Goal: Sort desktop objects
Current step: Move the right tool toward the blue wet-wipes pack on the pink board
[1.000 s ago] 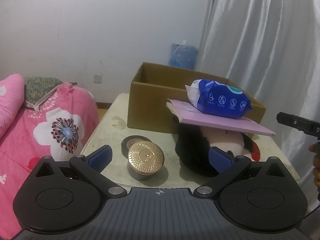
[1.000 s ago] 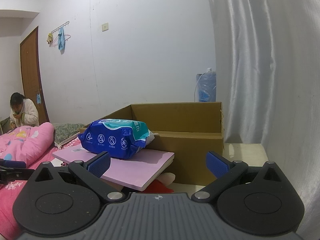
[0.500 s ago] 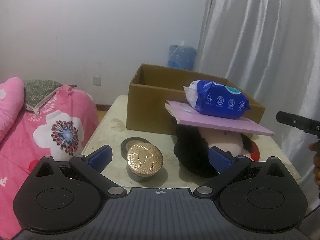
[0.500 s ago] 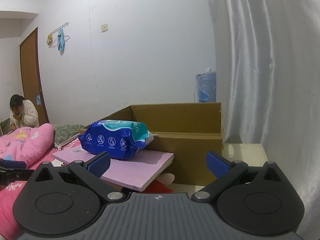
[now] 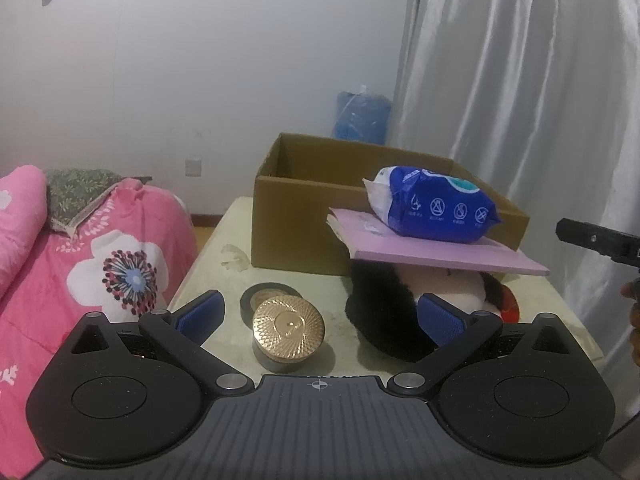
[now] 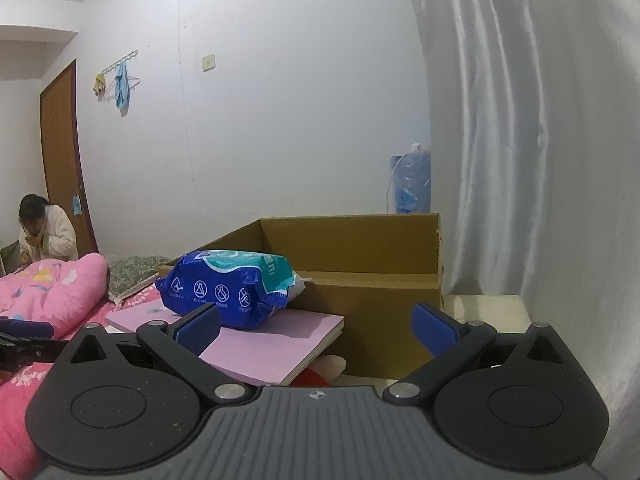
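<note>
Your left gripper (image 5: 320,316) is level above the near edge of the cream tabletop (image 5: 224,232), its blue-padded fingers (image 5: 200,314) spread wide and holding nothing. The round gold-lidded jar (image 5: 288,330) sits between them, just beside a black tape roll (image 5: 268,300). The black-and-white plush toy (image 5: 400,312) lies by the right finger, under a flat pink book (image 5: 440,254) carrying a blue plastic wipes pack (image 5: 436,208). Behind stands an open brown cardboard box (image 5: 296,224). Your right gripper (image 6: 318,328) is level too, fingers apart and empty, the wipes pack just beyond its left finger.
</note>
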A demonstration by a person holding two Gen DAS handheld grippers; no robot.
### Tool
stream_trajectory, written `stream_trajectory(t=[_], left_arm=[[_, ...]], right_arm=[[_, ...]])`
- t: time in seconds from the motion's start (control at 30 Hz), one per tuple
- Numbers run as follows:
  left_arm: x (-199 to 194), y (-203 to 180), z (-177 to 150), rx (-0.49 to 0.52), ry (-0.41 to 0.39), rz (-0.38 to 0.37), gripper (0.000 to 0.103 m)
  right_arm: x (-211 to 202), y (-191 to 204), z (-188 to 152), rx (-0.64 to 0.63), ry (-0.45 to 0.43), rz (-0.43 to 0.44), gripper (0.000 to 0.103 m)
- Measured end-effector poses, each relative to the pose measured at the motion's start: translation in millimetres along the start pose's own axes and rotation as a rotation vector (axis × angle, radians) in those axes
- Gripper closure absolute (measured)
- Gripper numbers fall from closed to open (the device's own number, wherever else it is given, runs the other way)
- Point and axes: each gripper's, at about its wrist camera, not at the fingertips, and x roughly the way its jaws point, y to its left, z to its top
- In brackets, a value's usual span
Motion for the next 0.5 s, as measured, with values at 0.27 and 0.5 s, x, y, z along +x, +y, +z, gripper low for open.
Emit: stream_trajectory(t=[0.27,0.5], left_arm=[[1.1,-3.4,5.6,0.015,-0.01,-0.004,0.0],[3.9,-5.3,19.4,0.053,-0.041,-0.063,0.0]], right_arm=[[4.4,-0.2,4.1,-0.01,-0.005,0.01,0.0],[15.9,3.9,14.5,-0.069,0.008,0.041,0.0]])
